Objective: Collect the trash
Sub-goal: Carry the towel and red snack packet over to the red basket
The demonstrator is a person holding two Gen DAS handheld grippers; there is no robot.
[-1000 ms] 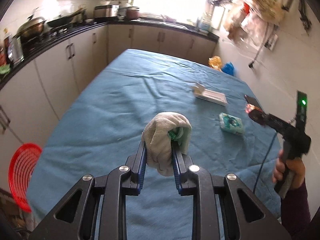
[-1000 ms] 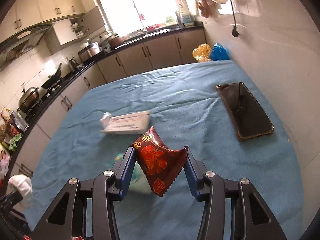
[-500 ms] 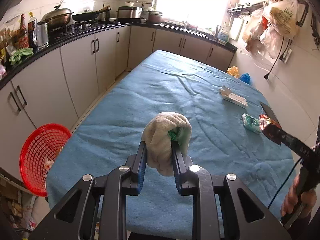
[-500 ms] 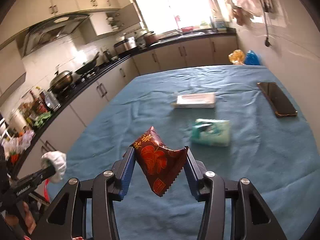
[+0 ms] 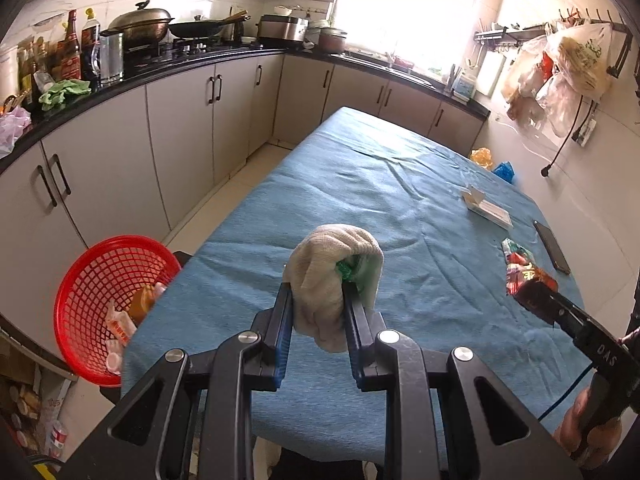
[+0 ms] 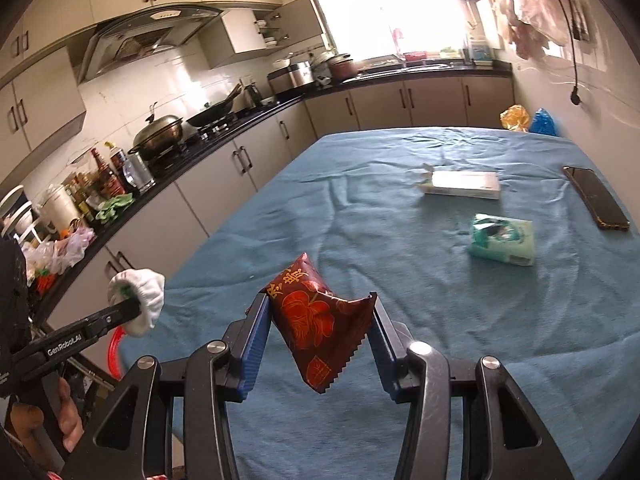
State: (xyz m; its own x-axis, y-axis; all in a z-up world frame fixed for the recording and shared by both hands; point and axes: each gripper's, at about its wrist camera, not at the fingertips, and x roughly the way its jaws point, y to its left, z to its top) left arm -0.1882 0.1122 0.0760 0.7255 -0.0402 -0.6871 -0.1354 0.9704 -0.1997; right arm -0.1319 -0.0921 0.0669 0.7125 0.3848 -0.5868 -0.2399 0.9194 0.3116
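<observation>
The left gripper [image 5: 316, 304] is clenched on a crumpled off-white cloth wad [image 5: 332, 276] with a bit of green wrapper tucked inside, held above the near edge of the blue-covered table [image 5: 360, 184]. A red mesh basket [image 5: 86, 280] sits just off the table's near left corner — wrappers already lie in it. The right gripper [image 6: 318, 334] grasps a dark red snack packet [image 6: 316, 324] by its sides. Toward the table's far right edge rest a green tissue pack [image 6: 502, 240], a white carton [image 6: 464, 185] and a phone [image 6: 596, 197].

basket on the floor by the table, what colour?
Red mesh basket, clearest in the left wrist view.
</observation>
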